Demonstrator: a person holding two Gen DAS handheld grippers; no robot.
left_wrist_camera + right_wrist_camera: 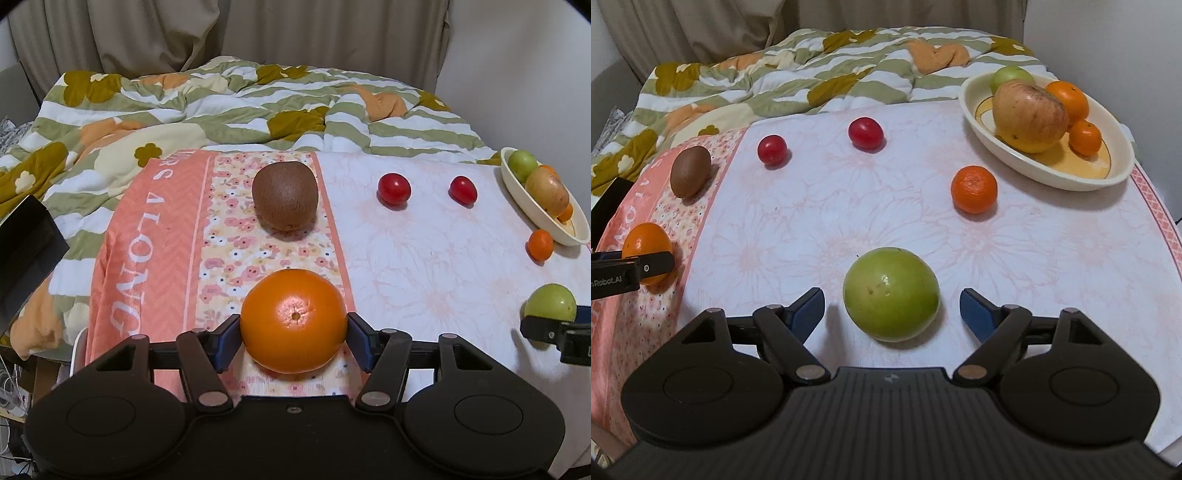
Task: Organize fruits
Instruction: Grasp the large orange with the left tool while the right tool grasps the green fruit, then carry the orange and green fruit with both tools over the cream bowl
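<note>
- Left wrist view: left gripper (293,341) pads touch both sides of one big orange (293,320), gripping it on the pink cloth (155,236).
- Right gripper (892,312) open, jaws clear of one green fruit (891,293) between them.
- Loose on the table: one kiwi (690,176), two red tomatoes (771,149) (866,133), one small orange (974,189).
- One bowl (1052,177) holds four: apple (1028,116), two small oranges, one green fruit.

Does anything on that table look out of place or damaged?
Nothing is spilled or broken. Six fruits lie loose on the cloth outside the bowl. The big yellowish fruit in the bowl has brown blotches. The bowl sits near the table's far right corner.
</note>
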